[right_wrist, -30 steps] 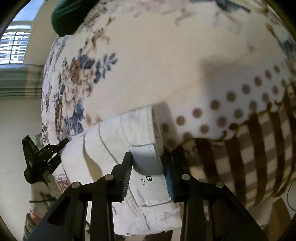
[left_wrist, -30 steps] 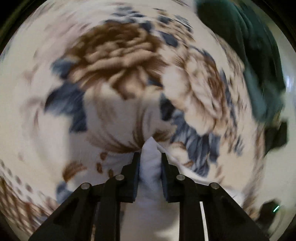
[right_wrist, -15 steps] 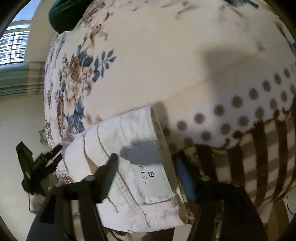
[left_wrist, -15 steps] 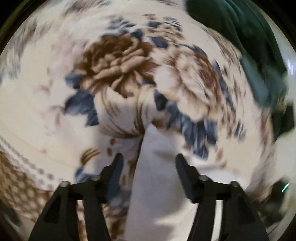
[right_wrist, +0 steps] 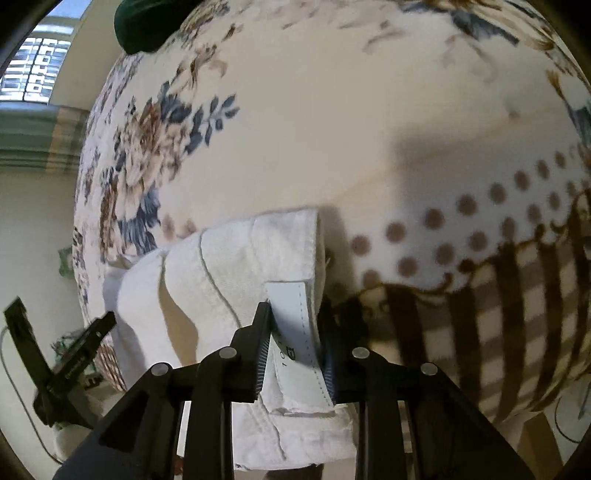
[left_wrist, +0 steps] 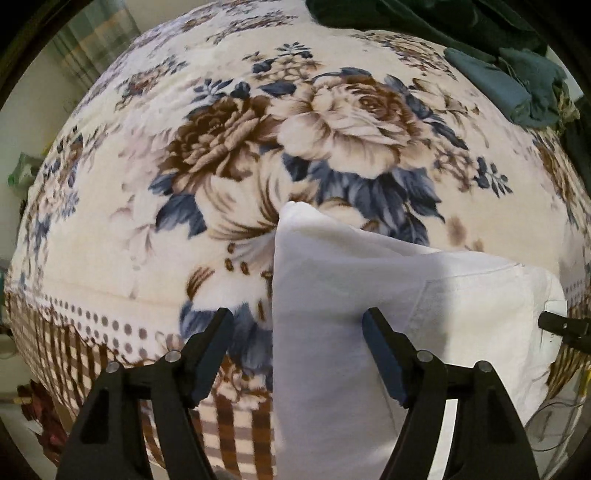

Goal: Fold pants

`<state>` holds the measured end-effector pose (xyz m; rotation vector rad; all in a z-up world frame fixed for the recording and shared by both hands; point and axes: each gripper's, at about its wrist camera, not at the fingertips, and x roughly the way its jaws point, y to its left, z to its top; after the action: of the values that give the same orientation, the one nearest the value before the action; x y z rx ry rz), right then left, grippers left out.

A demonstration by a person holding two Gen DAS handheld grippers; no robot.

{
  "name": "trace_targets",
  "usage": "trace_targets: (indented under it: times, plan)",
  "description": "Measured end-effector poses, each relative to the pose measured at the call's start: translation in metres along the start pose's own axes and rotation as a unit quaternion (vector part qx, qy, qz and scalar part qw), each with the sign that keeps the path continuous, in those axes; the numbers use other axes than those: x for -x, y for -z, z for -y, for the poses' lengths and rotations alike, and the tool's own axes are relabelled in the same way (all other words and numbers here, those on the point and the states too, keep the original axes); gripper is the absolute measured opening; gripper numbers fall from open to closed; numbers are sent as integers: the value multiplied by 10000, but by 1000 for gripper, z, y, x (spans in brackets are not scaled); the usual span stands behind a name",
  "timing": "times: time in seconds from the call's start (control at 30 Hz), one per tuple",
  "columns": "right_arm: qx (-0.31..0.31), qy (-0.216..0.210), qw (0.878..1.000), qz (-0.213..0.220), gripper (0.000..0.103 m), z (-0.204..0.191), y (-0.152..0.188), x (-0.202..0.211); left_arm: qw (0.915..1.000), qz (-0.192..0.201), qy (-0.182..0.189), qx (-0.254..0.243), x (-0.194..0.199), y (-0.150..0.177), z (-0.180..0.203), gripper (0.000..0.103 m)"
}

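Observation:
The white pants point(left_wrist: 388, 314) lie folded on a floral blanket point(left_wrist: 258, 147) near its front edge. My left gripper point(left_wrist: 297, 325) is open, its jaws standing apart over the pants' left edge, holding nothing. My right gripper point(right_wrist: 295, 314) is shut on the waistband with the grey label point(right_wrist: 295, 325) of the pants point(right_wrist: 221, 288). The right gripper's tip shows at the far right of the left wrist view point(left_wrist: 565, 328). The left gripper shows at the lower left of the right wrist view point(right_wrist: 66, 354).
A dark green garment point(left_wrist: 461, 29) lies piled at the blanket's far right; it also shows in the right wrist view point(right_wrist: 147, 18). The blanket's checked border point(right_wrist: 498, 314) hangs over the front edge. A window point(right_wrist: 33, 70) is at upper left.
My left gripper opened, let go of the pants and pulled back. My right gripper opened half a second ago and has shut again on the waistband label.

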<state>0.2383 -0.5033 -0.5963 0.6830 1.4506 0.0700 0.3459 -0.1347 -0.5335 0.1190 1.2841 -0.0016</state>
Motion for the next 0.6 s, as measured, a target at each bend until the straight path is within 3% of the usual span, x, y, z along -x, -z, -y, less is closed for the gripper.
trace_targets:
  times: [0.13, 0.23, 0.43, 0.6]
  plan:
    - [-255, -229, 9992, -209, 38, 8, 3, -1, 10000, -2, -18, -38, 2, 1, 1, 71]
    - [-339, -290, 9990, -82, 58, 12, 17, 16, 10000, 30, 10, -13, 6, 2, 0, 71]
    - [-700, -570, 9954, 322, 61, 25, 80, 46, 10000, 60, 2, 75, 18, 11, -1, 71]
    - [-1386, -1181, 9833, 23, 61, 39, 127, 20, 9999, 91, -103, -5, 30, 21, 0, 71]
